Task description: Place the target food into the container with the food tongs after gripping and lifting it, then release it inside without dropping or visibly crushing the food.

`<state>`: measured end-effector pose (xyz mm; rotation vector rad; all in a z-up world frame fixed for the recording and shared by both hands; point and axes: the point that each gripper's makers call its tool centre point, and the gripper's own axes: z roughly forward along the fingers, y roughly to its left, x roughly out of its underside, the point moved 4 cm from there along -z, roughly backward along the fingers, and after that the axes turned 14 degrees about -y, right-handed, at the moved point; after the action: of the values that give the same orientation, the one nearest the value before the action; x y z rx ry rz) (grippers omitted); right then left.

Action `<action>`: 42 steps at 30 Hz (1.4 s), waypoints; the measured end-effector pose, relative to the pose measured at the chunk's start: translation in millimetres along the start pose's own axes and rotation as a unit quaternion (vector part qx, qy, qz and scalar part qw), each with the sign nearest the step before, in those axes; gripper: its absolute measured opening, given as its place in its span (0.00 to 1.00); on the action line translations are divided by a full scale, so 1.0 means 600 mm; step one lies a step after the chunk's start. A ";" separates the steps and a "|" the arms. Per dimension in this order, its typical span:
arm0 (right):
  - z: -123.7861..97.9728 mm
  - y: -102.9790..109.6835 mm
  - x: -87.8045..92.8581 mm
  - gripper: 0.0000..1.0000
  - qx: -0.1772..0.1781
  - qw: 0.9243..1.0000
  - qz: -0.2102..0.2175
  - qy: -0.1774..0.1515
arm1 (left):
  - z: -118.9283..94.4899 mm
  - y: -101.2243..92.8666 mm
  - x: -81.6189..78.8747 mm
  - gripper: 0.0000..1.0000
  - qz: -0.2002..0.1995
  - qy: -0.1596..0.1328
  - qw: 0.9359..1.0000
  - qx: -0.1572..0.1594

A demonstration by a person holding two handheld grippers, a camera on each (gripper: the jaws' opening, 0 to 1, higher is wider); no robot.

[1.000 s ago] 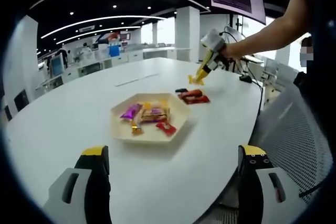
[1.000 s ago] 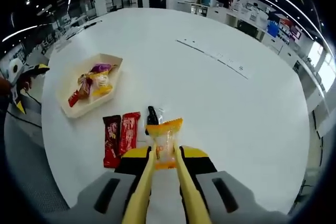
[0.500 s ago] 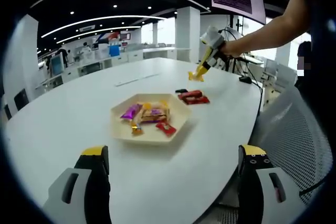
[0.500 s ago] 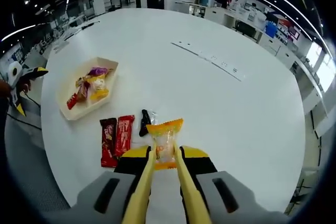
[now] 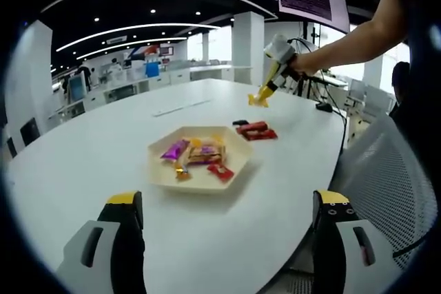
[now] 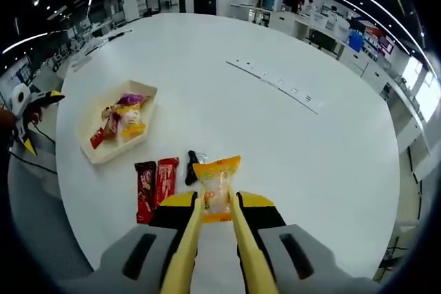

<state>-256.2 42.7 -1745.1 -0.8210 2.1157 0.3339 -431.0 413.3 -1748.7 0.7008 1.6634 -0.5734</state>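
We read grip and lift as done — right gripper (image 6: 217,219) squeezes yellow food tongs (image 6: 189,246), tong tips clamped on orange snack packet (image 6: 216,185), packet in air above white table (image 6: 289,135), no visible crushing. Left: carry across to tray (image 6: 88,149), already holding several wrapped snacks, then release inside. Red bars (image 6: 157,184) lie on table between packet and tray. Left gripper (image 5: 224,228) idle, jaws wide apart, empty, near table edge facing tray.

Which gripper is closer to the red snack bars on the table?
Right. The right gripper hangs just above the red snack bars, holding tongs. The left gripper sits beyond the tray.
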 end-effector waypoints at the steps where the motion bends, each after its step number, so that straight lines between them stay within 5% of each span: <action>1: 0.000 0.002 -0.002 0.21 -0.001 1.000 -0.002 0.000 | 0.000 0.000 -0.001 1.00 0.000 0.000 1.000 0.000; 23: 0.024 0.056 -0.084 0.21 -0.018 0.999 -0.037 -0.012 | -0.001 0.002 -0.008 0.99 0.009 -0.011 1.000 -0.006; 42: 0.063 0.153 -0.145 0.22 -0.064 0.996 -0.056 -0.018 | -0.001 0.002 -0.011 0.99 0.008 -0.017 1.000 -0.006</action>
<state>-254.6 168.3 -1705.1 -0.9965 2.0209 0.4261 -429.8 413.4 -1742.0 0.6925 1.6271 -0.5611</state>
